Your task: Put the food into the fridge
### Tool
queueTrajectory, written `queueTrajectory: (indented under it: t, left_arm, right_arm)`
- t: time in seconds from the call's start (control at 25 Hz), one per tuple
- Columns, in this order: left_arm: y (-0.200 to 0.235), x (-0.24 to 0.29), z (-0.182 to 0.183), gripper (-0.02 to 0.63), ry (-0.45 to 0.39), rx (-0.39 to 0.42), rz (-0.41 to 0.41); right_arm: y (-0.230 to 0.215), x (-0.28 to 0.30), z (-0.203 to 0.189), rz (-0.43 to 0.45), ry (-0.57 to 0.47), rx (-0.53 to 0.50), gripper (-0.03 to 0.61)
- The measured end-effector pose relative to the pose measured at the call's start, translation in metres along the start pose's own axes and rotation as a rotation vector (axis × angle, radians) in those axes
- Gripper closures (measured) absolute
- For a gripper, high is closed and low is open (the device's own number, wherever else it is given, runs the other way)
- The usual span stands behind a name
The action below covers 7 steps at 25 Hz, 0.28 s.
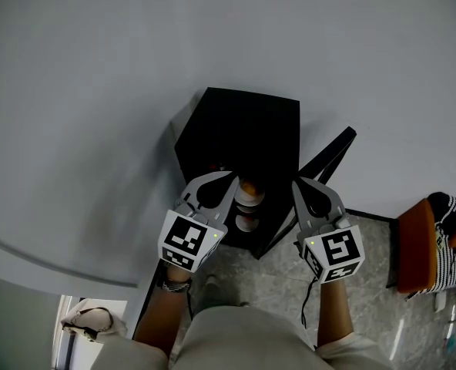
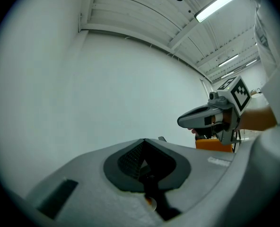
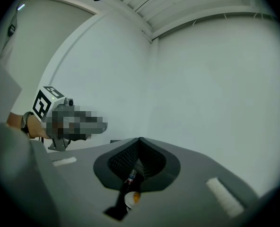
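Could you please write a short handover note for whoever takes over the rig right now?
Left hand-held gripper: shut, empty, in front of the fridge.
Right hand-held gripper: shut, empty, beside the left one.
Fridge: stands in the corner, door open.
Food: sits at the fridge's open front, between the two grippers.
Done: the food seems to be in.
Left: probably closing the door; no other food is in view.

Below us, speckled grey floor (image 1: 283, 280) bearing our open black fridge (image 1: 243, 129), pale food tubs (image 1: 249, 193) on its shelves.
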<state>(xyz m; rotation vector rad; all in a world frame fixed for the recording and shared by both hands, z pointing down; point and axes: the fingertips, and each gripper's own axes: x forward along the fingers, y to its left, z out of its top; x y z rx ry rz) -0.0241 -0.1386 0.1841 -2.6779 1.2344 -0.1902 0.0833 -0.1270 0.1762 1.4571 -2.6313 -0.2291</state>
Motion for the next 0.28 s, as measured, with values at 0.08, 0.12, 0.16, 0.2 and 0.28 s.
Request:
queueTrajectory:
  t: [0.08,0.12,0.16,0.2,0.28]
  left_arm:
    - [-0.0006,0.0019,-0.0027,0.611,0.005,-0.001,-0.004]
    - [-0.0013,0.0030,-0.0033,0.611,0.006,-0.001,-0.006]
    - [-0.0021,0.0043,-0.0030,0.611,0.006,0.000,-0.009]
    - [-0.0031,0.0057,-0.0028,0.611,0.007,0.000,-0.011]
    - [-0.0051,0.0084,-0.0030,0.611,0.010,0.000,-0.016]
  right_arm:
    - [-0.0009,0.0002,-0.0014,-0.001,0.002,-0.001,0.572]
    - [-0.0016,0.0003,-0.0020,-0.001,0.003,-0.002,0.572]
    - [-0.0025,0.0003,-0.0025,-0.001,0.004,-0.002,0.572]
    - [-0.0035,0.0001,-0.0031,-0.002,0.005,-0.002,0.572]
    - [-0.0057,-0.0007,-0.0043,-0.002,0.007,-0.001,0.572]
